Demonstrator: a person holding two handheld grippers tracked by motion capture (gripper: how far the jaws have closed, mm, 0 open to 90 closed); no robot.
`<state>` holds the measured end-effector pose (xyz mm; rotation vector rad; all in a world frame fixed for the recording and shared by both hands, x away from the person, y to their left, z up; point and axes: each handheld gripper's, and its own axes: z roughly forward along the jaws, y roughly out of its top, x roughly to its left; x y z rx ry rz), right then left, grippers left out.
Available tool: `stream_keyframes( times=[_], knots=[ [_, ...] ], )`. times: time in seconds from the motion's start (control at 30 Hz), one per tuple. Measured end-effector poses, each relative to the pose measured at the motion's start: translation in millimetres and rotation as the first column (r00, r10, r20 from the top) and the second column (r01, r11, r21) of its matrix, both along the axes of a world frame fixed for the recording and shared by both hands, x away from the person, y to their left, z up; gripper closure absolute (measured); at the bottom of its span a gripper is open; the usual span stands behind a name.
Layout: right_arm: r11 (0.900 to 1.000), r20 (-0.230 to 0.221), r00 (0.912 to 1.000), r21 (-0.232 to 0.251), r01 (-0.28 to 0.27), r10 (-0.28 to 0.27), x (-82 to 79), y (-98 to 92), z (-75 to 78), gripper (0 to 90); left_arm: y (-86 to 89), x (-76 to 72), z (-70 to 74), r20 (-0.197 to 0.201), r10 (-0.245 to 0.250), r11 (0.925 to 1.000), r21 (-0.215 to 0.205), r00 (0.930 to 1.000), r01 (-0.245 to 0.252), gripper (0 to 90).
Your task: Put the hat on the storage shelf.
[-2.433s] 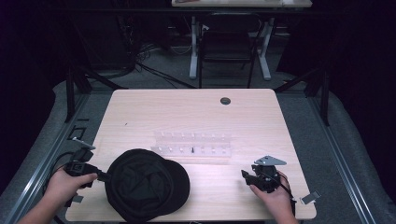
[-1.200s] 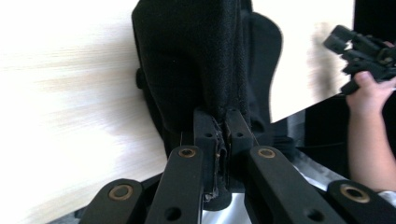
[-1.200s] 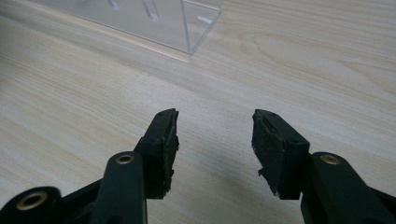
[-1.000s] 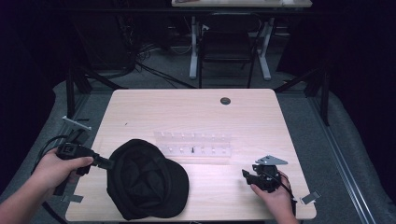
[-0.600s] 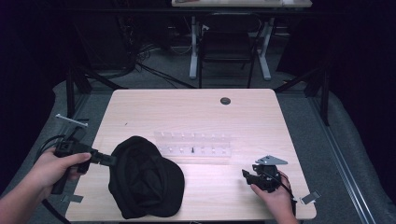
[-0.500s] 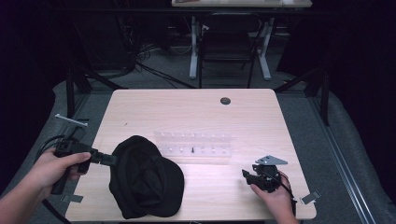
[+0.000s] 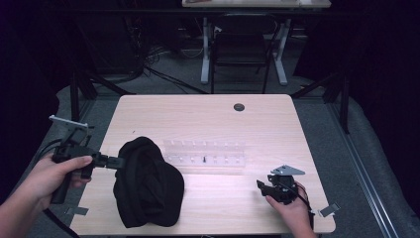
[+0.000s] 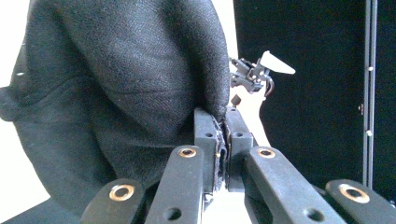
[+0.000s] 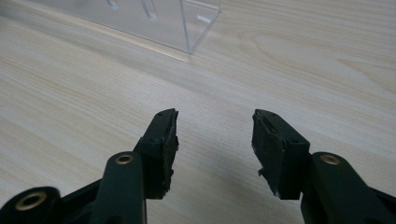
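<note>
A black cap hangs tilted at the table's front left, its left edge lifted and its lower part resting on the wood. My left gripper is shut on the cap's rim; in the left gripper view the black fabric is pinched between the two closed jaws, left gripper. My right gripper rests on the table at the front right, held by a hand. In the right gripper view the right gripper is open over bare wood, nothing between its fingers.
A clear acrylic rack with a row of slots lies across the table's middle, just right of the cap; its corner shows ahead of the right gripper. A round dark grommet sits near the far edge. A chair and desk legs stand beyond the table.
My left gripper has risen and pulled left with the cap's rim, so the cap has tipped up and bunched narrower. The right gripper has stayed put.
</note>
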<state>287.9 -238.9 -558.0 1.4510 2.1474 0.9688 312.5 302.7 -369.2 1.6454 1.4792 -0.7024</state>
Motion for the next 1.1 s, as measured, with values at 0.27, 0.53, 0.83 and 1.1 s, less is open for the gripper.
stream_keyframes(
  times=[0.27, 0.53, 0.83, 1.1],
  knots=[
    [1.000, -0.001, 1.0000, 0.002, 0.002, -0.002, -0.3, -0.4, -0.2, 49.8, 9.3, 2.8, 18.6, 0.054, 0.060, 0.9970, -0.053, 0.9967, -0.057, 87.2],
    [1.000, -0.002, 1.0000, 0.001, 0.003, -0.003, 0.4, -0.1, -0.9, 49.8, 12.0, 6.6, 29.3, 0.085, 0.080, 0.9932, -0.091, 0.9931, -0.073, 87.2],
    [1.000, 0.003, 1.0000, 0.007, 0.008, -0.008, 0.6, -0.9, -0.2, 49.8, 3.4, 14.1, 40.7, 0.117, 0.086, 0.9898, -0.123, 0.9894, -0.072, 87.3],
    [1.000, -0.004, 1.0000, 0.006, 0.000, 0.000, 1.6, -0.6, 0.0, 49.7, -2.4, 23.0, 48.6, 0.128, 0.094, 0.9894, -0.122, 0.9873, -0.078, 87.2]
  ],
)
